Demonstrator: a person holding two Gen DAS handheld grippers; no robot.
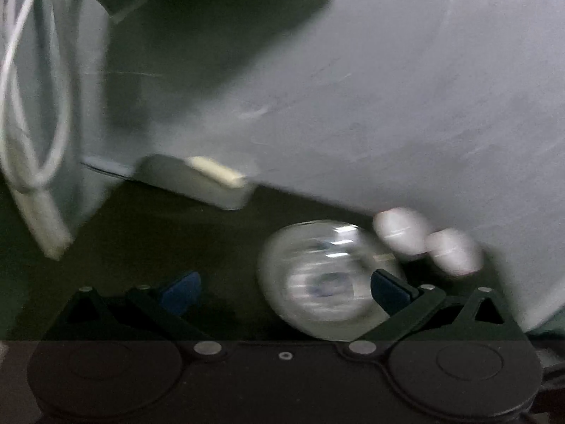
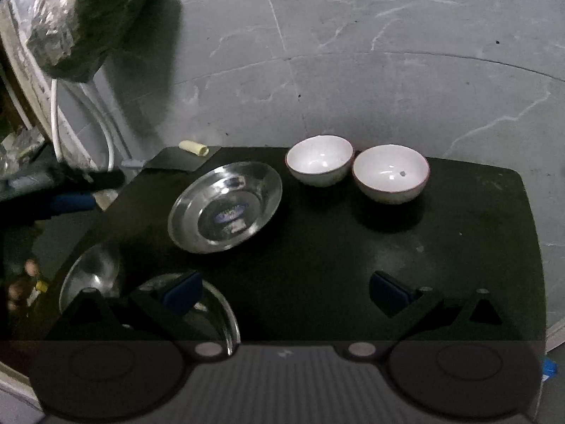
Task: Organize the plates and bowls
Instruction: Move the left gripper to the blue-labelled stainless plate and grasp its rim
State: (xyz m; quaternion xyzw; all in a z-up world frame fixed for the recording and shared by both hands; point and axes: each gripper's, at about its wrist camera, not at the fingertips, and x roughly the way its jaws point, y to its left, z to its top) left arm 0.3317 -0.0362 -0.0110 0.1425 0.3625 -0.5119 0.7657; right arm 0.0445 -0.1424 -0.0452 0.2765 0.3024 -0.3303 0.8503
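Observation:
On the black table [image 2: 353,265] lies a steel plate [image 2: 226,208], with two white bowls [image 2: 319,164] [image 2: 390,173] side by side behind it. Two more steel dishes [image 2: 91,275] [image 2: 222,314] sit at the near left corner. My right gripper [image 2: 284,293] hangs open over the table's front, holding nothing. The left wrist view is blurred. It shows my left gripper [image 1: 284,291] open and holding nothing. A steel plate [image 1: 317,282] lies just beyond its right finger [image 1: 388,289], and both bowls [image 1: 402,229] [image 1: 455,252] stand further off.
White cables [image 2: 56,123] and a plastic bag of dark stuff [image 2: 88,17] hang at the left. A small grey slab with a cream roll [image 2: 192,147] sits at the table's far left corner. A hand [image 2: 21,282] shows at the left edge. Grey marbled floor surrounds the table.

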